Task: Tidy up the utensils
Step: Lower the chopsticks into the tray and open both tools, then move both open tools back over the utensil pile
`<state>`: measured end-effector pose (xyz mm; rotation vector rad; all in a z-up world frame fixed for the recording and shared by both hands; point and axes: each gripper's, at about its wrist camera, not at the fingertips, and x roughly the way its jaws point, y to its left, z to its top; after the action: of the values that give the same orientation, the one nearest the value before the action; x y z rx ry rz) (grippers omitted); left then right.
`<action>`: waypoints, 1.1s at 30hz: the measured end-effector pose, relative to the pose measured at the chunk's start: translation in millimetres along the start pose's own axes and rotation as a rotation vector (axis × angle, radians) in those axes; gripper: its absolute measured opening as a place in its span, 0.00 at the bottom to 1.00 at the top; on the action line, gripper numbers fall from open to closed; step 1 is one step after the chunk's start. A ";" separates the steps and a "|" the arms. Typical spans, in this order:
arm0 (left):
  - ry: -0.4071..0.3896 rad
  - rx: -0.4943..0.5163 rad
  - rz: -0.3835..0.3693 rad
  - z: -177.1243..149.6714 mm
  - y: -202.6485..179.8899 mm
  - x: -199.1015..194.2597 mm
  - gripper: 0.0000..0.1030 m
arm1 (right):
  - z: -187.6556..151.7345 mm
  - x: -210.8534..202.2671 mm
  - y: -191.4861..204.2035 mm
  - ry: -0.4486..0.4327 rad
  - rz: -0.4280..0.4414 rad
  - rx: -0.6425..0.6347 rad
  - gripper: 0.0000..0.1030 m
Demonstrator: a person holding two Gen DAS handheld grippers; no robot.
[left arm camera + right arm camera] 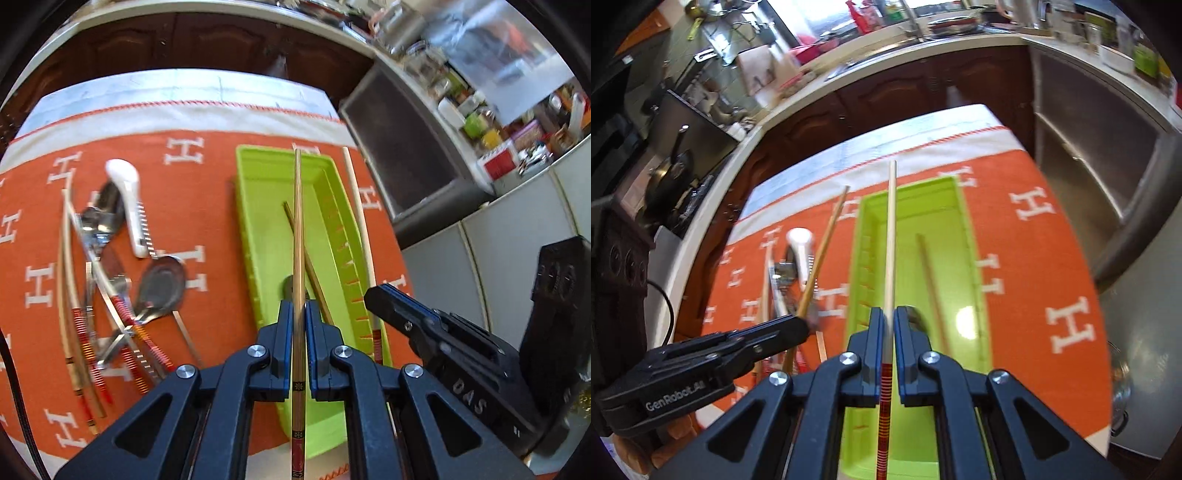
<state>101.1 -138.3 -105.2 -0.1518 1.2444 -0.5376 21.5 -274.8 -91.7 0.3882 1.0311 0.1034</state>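
Note:
My left gripper point(298, 308) is shut on a brown wooden chopstick point(298, 221), which hangs lengthwise over the lime-green tray point(266, 221). A second brown chopstick point(312, 266) lies inside that tray. My right gripper point(889, 317) is shut on a pale chopstick with a red-striped end point(892, 240), also above the tray point(945, 221). Each gripper shows in the other's view: the right gripper point(399, 306) beside the tray's right wall, the left gripper point(790, 328) over the cloth at the left. A grey metal piece beneath the fingertips is mostly hidden.
Left of the tray a pile lies on the orange lettered cloth point(207, 192): a white spoon point(127, 199), a metal spoon point(162, 284), forks and several chopsticks. Dark cabinets point(905, 96) run behind the table. A steel appliance point(1100, 166) stands at the right.

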 end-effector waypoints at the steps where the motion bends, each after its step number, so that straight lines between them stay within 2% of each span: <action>1: 0.007 0.000 0.001 -1.6 -2.2 4.0 0.05 | -1.3 3.7 -4.8 0.015 -0.004 -0.003 0.06; 3: 0.030 -0.013 -0.009 -1.7 -3.4 13.7 0.07 | -3.5 9.9 -6.9 0.039 -0.014 -0.014 0.06; 6: 0.045 -0.017 0.014 -4.8 -2.8 20.2 0.21 | -5.2 19.7 -7.8 0.059 -0.089 -0.044 0.06; 11: 0.007 0.002 0.075 -11.3 3.3 10.2 0.29 | -7.6 18.8 -12.5 0.061 -0.071 -0.033 0.06; 15: -0.043 0.018 0.162 -18.0 12.3 -8.3 0.39 | -9.6 14.3 -2.9 0.048 -0.059 -0.057 0.06; 22: -0.085 -0.029 0.259 -32.1 44.0 -34.7 0.39 | -20.6 13.4 19.7 0.058 -0.021 -0.096 0.06; 33: -0.154 -0.048 0.361 -46.2 72.9 -62.6 0.41 | -25.6 10.4 59.8 0.055 0.015 -0.171 0.06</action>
<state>67.0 -37.7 -95.5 -0.0065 1.1020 -0.1802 10.9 -209.8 -90.1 0.2388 1.0645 0.2154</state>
